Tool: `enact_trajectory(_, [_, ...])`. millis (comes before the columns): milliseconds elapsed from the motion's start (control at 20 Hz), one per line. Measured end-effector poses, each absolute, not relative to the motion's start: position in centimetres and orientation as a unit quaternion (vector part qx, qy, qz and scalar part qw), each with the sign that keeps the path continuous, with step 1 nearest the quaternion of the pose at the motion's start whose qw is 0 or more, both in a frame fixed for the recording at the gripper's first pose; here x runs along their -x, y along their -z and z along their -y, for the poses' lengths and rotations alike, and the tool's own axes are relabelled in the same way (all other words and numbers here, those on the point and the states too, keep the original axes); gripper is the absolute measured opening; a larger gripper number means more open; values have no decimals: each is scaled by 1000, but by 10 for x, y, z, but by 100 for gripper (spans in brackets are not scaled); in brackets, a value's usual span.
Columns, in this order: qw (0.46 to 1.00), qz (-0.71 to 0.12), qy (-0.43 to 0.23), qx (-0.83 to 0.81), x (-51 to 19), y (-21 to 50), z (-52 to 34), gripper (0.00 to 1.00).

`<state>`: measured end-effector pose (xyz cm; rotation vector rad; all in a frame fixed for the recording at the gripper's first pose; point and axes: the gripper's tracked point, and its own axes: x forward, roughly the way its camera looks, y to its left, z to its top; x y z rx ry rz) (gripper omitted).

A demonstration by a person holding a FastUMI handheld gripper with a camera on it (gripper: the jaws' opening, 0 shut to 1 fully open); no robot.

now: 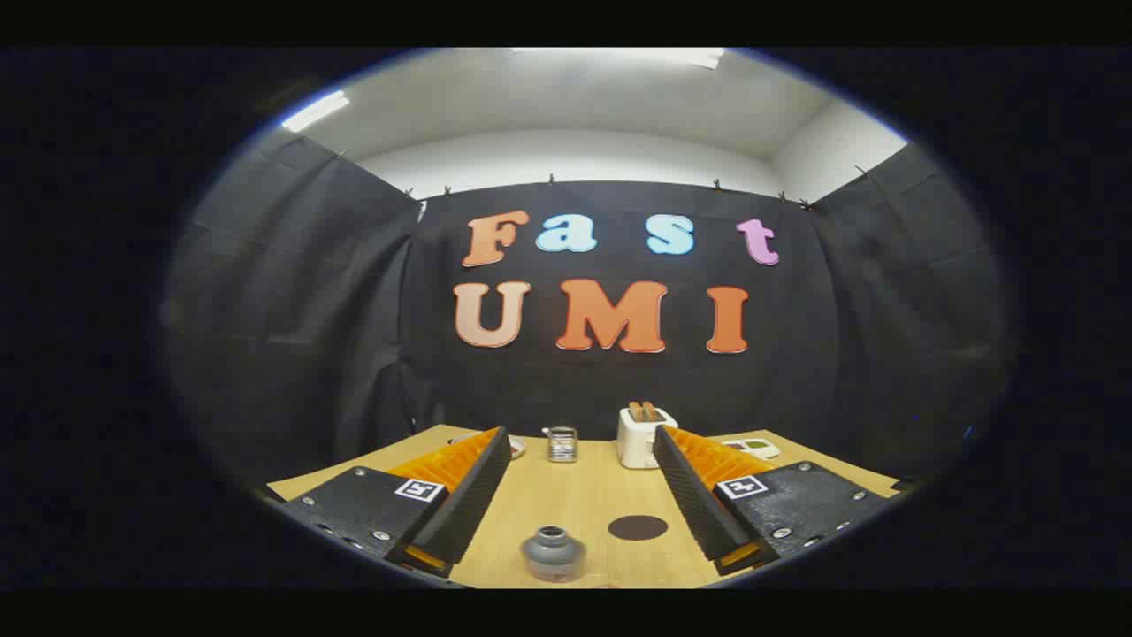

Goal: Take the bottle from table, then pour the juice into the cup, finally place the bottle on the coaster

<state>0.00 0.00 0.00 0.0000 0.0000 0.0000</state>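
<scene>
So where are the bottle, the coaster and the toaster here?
bottle point(553, 553): gripper view, on its grey shoulder.
coaster point(638, 527): gripper view, centre of the dark disc.
toaster point(638, 440): gripper view, its white front.

Handheld two-finger tongs point(579, 447) seen low in the frame, pointing forward and angled slightly downward. Spread wide apart, nothing gripped between. Left finger point(469, 491) running from the lower left of the frame up toward the centre, ribbed inner pad facing inward. Right finger point(699, 495) mirroring it from the lower right, same ribbed pad turned toward the gap. Tips closer together than the bases, forming a V widening toward the bottom of the frame. Flat dark mounting plates with screws and small square black-and-white markers at each finger's base. Both fingers level with each other, held above the surface, touching nothing.
</scene>
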Motion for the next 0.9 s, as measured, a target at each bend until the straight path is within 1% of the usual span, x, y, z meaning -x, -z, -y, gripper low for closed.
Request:
enact_trajectory(250, [1000, 6, -5, 10, 17, 2, -46, 96])
enact_trajectory(450, [999, -16, 35, -4, 24, 32, -32, 96])
enact_trajectory(800, [998, 6, 67, 2, 16, 25, -20, 96])
enact_trajectory(900, [998, 6, 66, 2, 10, 25, -24, 96])
